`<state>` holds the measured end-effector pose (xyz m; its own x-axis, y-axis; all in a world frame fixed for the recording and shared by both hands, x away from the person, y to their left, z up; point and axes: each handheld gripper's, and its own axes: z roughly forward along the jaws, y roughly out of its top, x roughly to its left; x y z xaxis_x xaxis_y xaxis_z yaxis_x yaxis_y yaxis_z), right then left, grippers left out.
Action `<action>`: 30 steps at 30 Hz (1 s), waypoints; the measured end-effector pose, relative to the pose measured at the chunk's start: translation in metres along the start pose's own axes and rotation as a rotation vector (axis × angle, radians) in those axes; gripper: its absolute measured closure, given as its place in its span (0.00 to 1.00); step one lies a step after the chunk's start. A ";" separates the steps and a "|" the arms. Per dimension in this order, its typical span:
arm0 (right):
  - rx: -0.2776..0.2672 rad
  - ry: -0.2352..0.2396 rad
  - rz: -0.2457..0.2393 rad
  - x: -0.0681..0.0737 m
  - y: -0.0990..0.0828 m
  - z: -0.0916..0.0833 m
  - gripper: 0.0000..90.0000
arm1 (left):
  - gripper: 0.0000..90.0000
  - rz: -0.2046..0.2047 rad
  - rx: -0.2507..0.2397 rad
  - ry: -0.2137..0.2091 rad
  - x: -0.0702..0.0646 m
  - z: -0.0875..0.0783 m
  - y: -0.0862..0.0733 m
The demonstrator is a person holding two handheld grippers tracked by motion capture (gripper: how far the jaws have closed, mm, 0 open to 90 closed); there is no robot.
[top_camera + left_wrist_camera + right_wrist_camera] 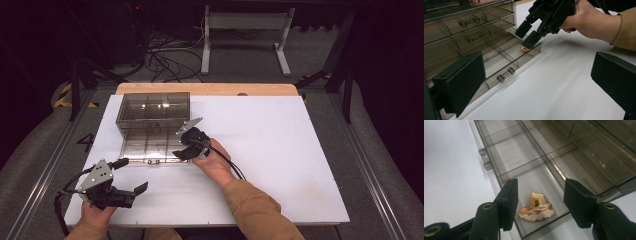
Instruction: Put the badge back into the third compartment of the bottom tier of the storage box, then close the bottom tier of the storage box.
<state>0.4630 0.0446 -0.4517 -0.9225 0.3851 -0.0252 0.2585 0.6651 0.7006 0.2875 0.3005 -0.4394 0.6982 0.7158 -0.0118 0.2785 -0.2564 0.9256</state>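
A smoky clear drawer cabinet [152, 106] stands at the table's far left, with its bottom drawer [145, 148] pulled out toward me. A small gold, pink and white pin [536, 209] lies flat in the drawer's end compartment, also seen as the pin [527, 50] in the left gripper view. My right gripper [541, 187] hovers just over that compartment, open, with the pin between its jaws and untouched. In the high view the right gripper [184, 145] is at the drawer's right end. My left gripper [131, 175] is held open near the front left, empty, and faces the drawer front [506, 74].
The white table top [280, 150] spreads wide to the right of the cabinet. A wooden strip [210, 89] runs along its far edge. Beyond it, cables [165, 60] and a white stand [245, 30] are on the floor. The upper drawers [469, 22] are closed.
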 end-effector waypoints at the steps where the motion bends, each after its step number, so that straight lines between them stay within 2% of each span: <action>1: -0.008 0.001 0.001 0.000 0.001 -0.002 0.50 | 0.00 0.000 0.000 0.000 0.000 0.000 0.000; 6: -0.034 0.007 0.010 0.000 0.003 -0.014 0.46 | 0.00 -0.001 0.000 0.002 0.000 0.000 0.000; 15: -0.086 0.006 0.013 -0.001 0.003 -0.034 0.33 | 0.00 -0.005 0.001 0.006 0.000 -0.001 0.000; 19: -0.117 0.045 0.038 -0.003 0.003 -0.041 0.22 | 0.00 -0.005 -0.001 0.008 0.000 -0.001 0.000; 26: -0.150 0.053 0.032 -0.003 0.003 -0.051 0.15 | 0.00 -0.002 -0.002 0.014 -0.001 -0.001 0.000; 30: -0.169 0.059 0.026 -0.003 0.001 -0.058 0.09 | 0.00 -0.022 0.001 -0.002 0.000 -0.001 0.000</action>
<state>0.4493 0.0071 -0.4089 -0.9326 0.3594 0.0324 0.2350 0.5366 0.8104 0.2869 0.3014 -0.4395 0.6933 0.7199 -0.0332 0.2945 -0.2410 0.9248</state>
